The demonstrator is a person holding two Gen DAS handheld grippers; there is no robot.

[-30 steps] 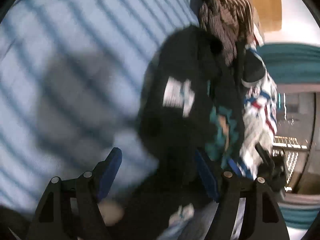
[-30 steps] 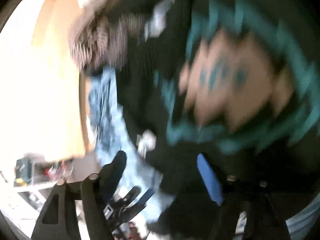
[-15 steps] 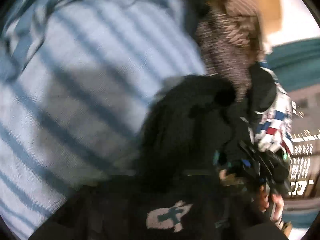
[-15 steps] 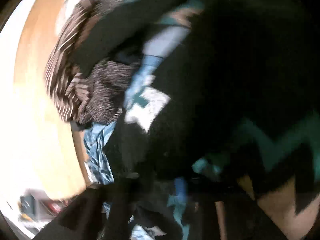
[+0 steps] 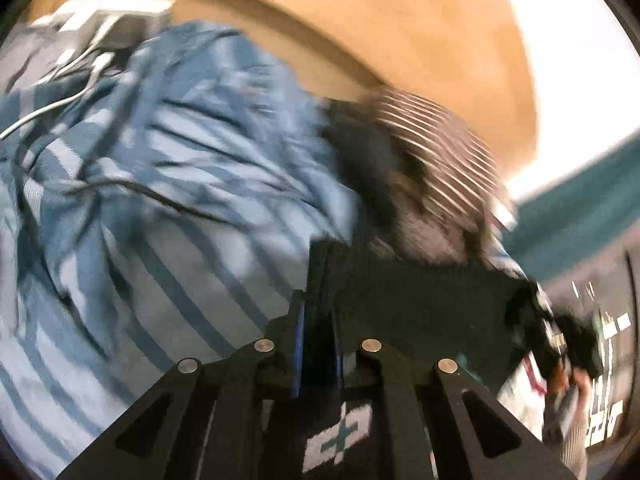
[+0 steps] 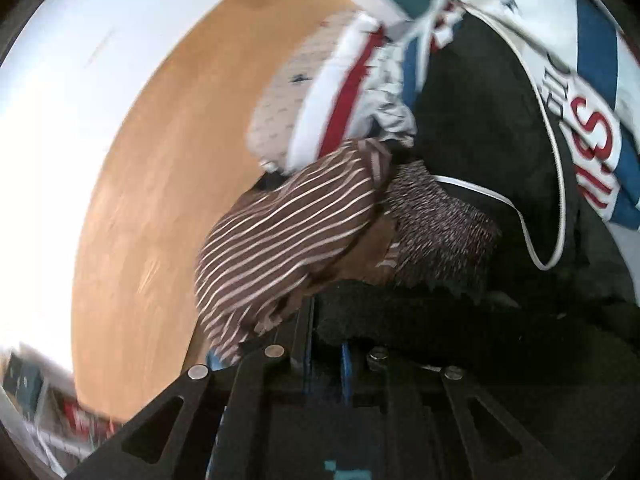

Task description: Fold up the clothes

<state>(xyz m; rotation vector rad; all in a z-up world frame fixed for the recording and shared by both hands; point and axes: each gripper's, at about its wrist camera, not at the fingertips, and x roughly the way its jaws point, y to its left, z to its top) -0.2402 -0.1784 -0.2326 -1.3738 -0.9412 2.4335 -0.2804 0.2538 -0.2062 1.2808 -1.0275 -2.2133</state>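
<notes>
Black knit garment with teal-and-white pattern (image 5: 424,300): pinched in both claws, stretched between them above the bed, in front of the clothes pile.

Left claw (image 5: 318,316): jaws drawn nearly together, pads clamped on a thick fold of the black knit. Right claw (image 6: 326,320): jaws closing, nearly together, with the knit's fuzzy edge between the pads. From the left wrist view I also see the other claw at far right, with a hand (image 5: 568,380) on it and the cloth running to it.

Surroundings: blue-and-white striped bedsheet (image 5: 168,240) lies rumpled below, with white cables (image 5: 60,96) across its far corner. Brown shirt with thin white stripes (image 6: 288,232) sits just beyond the knit, touching or nearly so. White, red and blue jacket (image 6: 580,92) heaped behind it. Tan headboard (image 6: 160,160) beyond.

Risks, as I judge them:
- Each grip seems bunched, not on a clean edge; layers may slip out unevenly if I spread the garment.
- The knit's nap could snag the brown striped shirt and drag it along.
- Frames are blurred; I cannot tell which part of the garment I hold, so the fold may start crooked.
</notes>
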